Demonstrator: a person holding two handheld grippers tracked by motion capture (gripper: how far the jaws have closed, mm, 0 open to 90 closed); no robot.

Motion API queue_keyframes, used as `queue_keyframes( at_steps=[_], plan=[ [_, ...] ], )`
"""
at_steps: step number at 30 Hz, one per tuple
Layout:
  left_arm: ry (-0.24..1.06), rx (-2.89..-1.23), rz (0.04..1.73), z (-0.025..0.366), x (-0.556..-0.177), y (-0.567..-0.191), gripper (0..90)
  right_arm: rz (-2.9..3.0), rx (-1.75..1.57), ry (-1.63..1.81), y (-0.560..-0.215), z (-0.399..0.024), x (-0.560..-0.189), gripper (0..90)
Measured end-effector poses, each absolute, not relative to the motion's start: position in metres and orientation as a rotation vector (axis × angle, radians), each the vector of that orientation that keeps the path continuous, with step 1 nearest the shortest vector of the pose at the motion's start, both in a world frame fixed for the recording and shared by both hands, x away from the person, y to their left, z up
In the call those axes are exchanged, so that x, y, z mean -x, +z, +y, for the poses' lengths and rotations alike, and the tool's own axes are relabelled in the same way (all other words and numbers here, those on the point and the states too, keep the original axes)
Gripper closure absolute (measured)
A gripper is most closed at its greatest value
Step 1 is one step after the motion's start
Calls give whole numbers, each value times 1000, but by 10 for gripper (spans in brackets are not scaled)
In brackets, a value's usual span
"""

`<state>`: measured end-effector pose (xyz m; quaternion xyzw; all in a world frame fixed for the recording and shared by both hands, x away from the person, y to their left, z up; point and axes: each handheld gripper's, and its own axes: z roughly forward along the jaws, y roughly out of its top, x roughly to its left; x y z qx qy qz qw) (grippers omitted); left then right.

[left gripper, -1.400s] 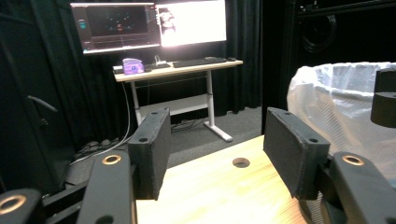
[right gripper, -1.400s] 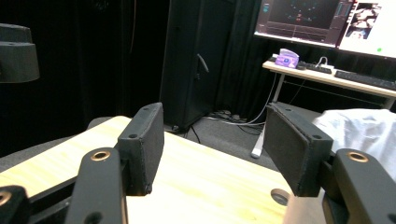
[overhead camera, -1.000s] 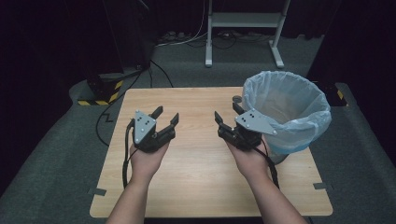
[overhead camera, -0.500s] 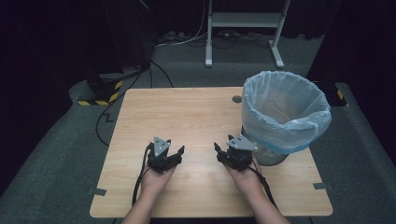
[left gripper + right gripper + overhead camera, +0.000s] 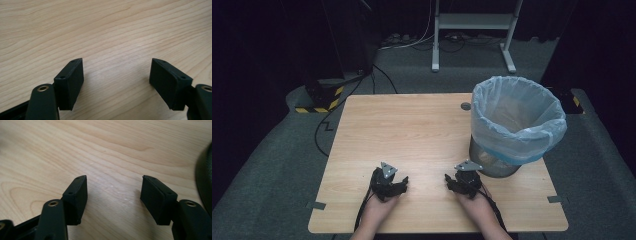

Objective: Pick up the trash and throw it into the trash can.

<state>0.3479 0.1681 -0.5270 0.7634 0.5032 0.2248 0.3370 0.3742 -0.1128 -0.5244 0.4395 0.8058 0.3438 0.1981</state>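
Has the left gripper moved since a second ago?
Yes. The left gripper has come toward the table's near edge, farther from the bin; its empty jaws have just been opening.

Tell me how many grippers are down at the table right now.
2. The left gripper is at the table's near edge, left of centre; the right gripper is beside it, just in front of the lined bin. Both are empty.

High view: fixed above the near edge of the table (image 5: 422, 120), looks forward and down, far enough to take in the whole top, the bin (image 5: 517, 125) at right and the floor beyond.
Left gripper view: rides on the left gripper (image 5: 116, 75), looks along its jaws, very near the wood.
Right gripper view: rides on the right gripper (image 5: 113, 192), just as near; the bin's base (image 5: 205, 177) edges in at right.
Shared: the near strip of table, seen in all three.
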Motion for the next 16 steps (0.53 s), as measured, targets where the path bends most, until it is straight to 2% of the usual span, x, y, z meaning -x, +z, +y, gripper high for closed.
queue_keyframes(
  at_steps=[4,16],
  plan=[
    [591,-1988,1297,166,-346,-527,302,2265,-1214,966,-525,-110,-373,374],
    [601,-2002,1284,166,-343,-527,299,2260,-1216,964,-525,-110,-371,381]
  ],
)
